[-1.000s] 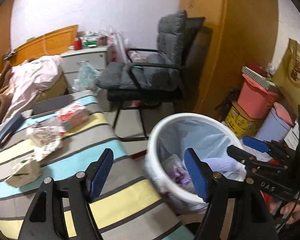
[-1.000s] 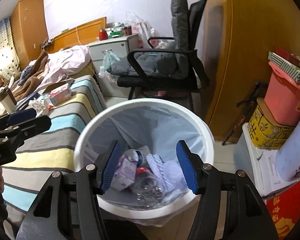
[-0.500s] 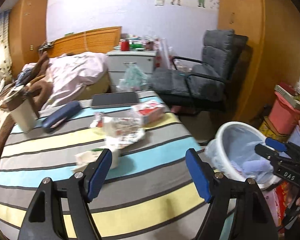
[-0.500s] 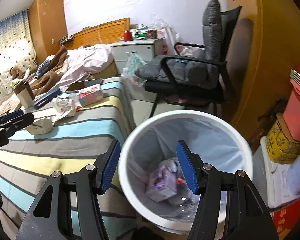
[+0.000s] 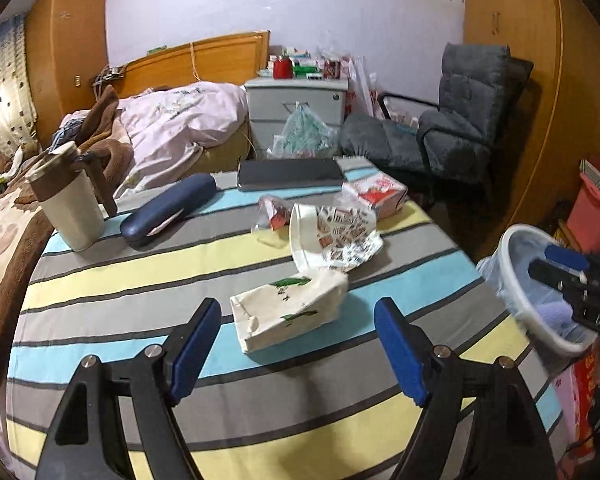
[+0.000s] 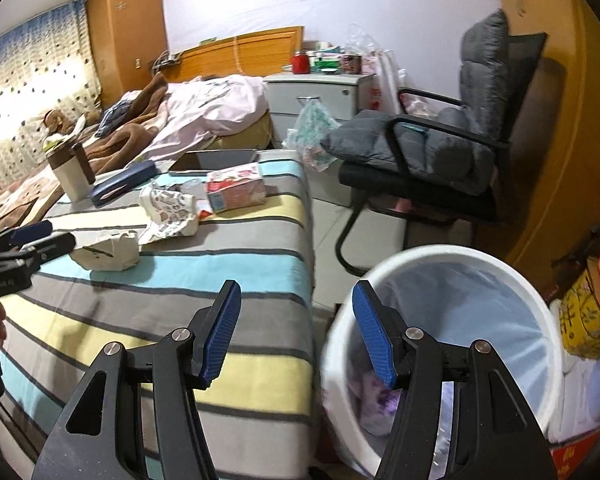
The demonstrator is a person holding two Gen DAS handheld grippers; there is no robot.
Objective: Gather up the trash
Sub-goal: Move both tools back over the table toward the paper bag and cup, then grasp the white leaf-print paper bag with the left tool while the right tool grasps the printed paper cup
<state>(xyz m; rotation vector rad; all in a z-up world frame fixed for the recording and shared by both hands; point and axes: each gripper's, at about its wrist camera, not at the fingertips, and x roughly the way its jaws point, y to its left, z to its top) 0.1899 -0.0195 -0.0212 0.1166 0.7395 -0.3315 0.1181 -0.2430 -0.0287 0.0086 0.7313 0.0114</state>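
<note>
Left tongs, just opened wider and empty, face a crumpled white paper bag on the striped bed; right tongs gape empty beside the white lined bin.

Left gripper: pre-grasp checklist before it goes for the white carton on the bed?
1. Left gripper jaws open and empty: ok; they have just been opening.
2. White carton lined up ahead between the fingers, not yet touched: ok.
3. Carton free of neighbours: not ok; the printed wrapper lies against its far end.
4. Right gripper open, holding nothing: ok.
5. Trash bin beside the bed, lined, with room left: ok.
6. Whether the carton is empty or heavy: cannot tell.
</note>
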